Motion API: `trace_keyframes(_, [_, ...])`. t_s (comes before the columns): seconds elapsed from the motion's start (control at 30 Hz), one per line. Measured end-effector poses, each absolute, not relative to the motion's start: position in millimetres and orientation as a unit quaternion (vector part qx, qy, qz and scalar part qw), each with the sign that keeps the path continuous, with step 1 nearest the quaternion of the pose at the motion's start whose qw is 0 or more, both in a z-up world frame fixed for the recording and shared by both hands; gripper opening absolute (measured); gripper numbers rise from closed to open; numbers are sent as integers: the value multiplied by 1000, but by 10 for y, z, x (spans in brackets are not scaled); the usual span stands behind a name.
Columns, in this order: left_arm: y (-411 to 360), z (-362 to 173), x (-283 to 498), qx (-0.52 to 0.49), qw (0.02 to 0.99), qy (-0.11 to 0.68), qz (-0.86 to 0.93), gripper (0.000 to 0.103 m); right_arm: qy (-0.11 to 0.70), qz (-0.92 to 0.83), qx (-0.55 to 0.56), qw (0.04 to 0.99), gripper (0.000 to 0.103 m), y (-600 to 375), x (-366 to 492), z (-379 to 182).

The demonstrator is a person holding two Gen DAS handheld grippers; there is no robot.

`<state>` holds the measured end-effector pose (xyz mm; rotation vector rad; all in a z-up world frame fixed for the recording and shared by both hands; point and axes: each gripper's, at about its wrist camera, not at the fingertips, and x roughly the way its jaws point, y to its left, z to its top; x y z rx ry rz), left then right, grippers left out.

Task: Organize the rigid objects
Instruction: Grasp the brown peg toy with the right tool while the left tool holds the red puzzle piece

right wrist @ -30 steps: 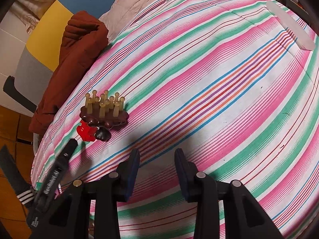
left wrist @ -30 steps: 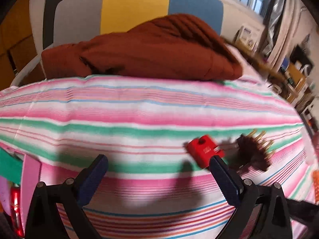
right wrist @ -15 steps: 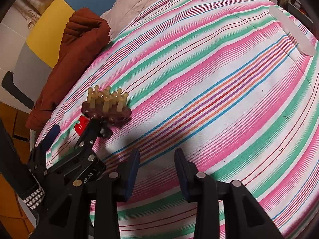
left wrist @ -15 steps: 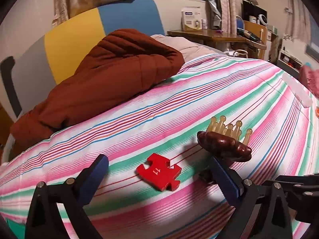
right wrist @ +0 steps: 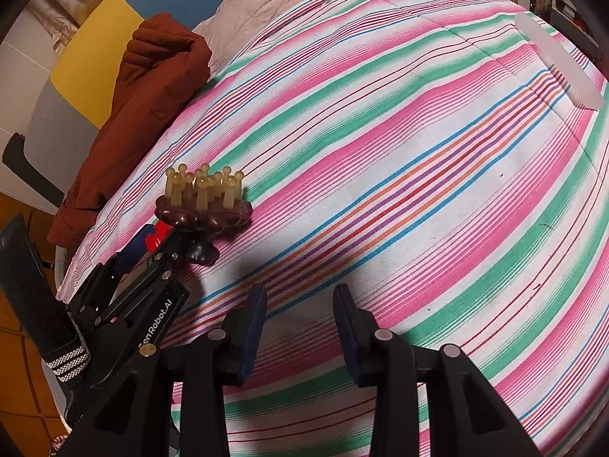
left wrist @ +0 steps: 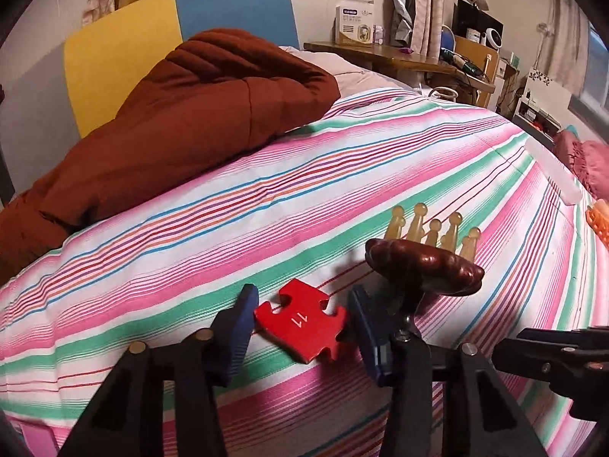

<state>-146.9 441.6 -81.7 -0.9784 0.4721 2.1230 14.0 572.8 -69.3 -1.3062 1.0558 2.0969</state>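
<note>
A red jigsaw piece with white numerals lies on a bedspread striped pink, green, white, blue and orange. At two o'clock from it stands a dark reddish-brown massager with pale amber pegs. The quilted jacket is rust-brown. The headboard has grey, yellow and blue panels.

"11" on red puzzle piece; "GenRobot.AI" on left hand-held gripper.
</note>
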Motion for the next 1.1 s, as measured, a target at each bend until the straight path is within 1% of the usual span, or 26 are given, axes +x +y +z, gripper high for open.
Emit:
trace_keyframes(0.33, [4274,-791,-1298,-362,364,191,837,49,378,762,-475,226,36,5717,121,-702])
trace_keyframes(0.57, [4001,-688,-1095,-340,349,173,856,49,370,767,-473,226,36,5693,76,-702])
trace_keyframes(0.7, [3821,-642,-989,-332,340,161,865,49,357,773,-474,226,36,5661,56,-687])
trace_keyframes(0.93, [3541,-644,-867,-342,305,150,876,49,311,787,-483,226,36,5575,39,-655])
trace_keyframes(1.0, [3462,-653,-829,-344,294,149,879,49,311,788,-481,226,36,5576,47,-650])
trace_keyframes(1.1, [3337,-674,-773,-350,271,145,885,49,333,796,-455,217,36,5619,87,-564])
